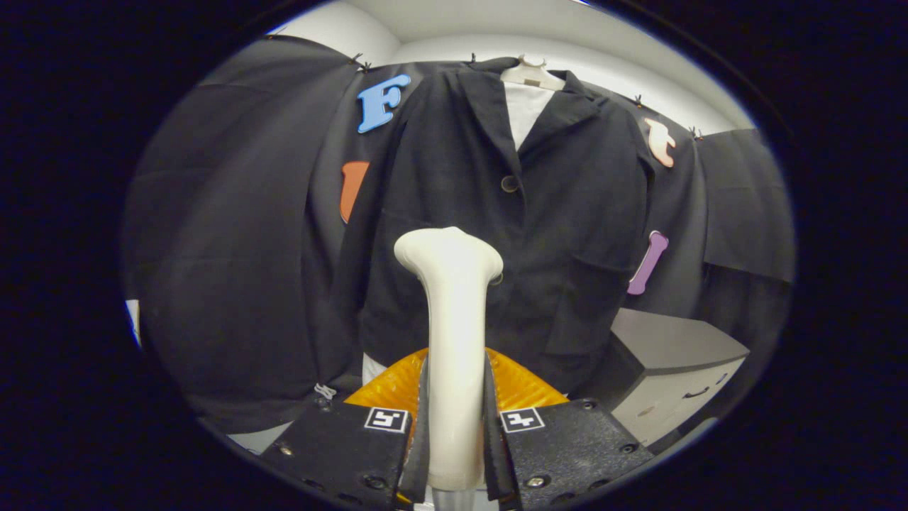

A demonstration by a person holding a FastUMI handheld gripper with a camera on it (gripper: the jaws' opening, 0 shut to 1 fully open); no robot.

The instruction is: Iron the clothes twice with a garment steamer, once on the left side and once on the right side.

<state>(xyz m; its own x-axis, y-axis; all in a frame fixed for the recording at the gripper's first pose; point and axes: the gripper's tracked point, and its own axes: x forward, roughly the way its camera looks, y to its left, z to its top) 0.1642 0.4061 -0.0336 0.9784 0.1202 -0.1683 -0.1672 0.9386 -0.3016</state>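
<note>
The cream garment steamer stands upright between the fingers of the gripper, both clamped on its handle. Its head, at 12 o'clock from them, seems just short of the black jacket on a hanger. A grey cabinet sits at 2 o'clock.

Long cream plastic garment steamer, plain. Black woven jacket, dark round buttons, over white shirt on cream plastic hanger. Translucent ribbed orange dome. Grey cabinet, paler front.
</note>
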